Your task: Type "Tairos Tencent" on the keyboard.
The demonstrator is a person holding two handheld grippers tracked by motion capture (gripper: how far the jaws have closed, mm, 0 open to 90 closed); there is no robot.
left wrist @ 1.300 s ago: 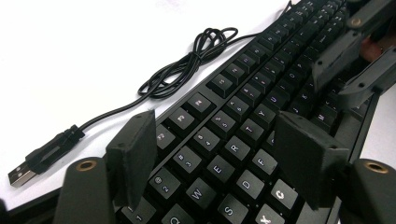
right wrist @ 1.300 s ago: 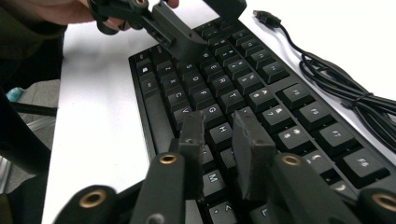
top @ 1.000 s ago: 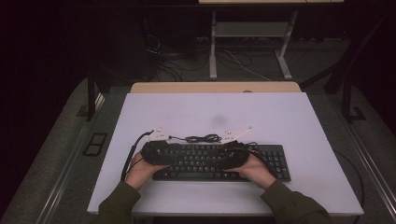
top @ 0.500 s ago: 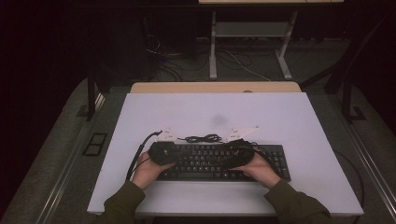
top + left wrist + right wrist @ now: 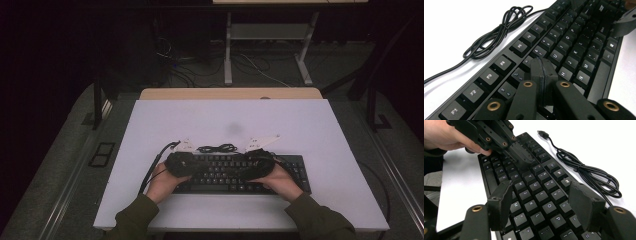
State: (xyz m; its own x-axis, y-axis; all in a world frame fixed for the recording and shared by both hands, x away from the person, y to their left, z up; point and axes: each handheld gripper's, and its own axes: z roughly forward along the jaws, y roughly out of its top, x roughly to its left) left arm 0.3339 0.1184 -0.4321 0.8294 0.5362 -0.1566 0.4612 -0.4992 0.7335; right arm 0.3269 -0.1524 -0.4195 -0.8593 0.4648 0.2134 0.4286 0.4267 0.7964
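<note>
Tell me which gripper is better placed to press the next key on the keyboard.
Left, probably. The left gripper has its jaws shut into one narrow tip over the number row of the keyboard, fit for a single key. The right gripper hangs open, its jaws spanning several keys.

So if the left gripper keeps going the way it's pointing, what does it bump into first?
Most likely the keyboard. The left gripper has its jaws shut and tilts down over the keys around 6, 7 and Y, so those keys would probably be hit first. Whether the tip already touches them is hard to tell.
</note>
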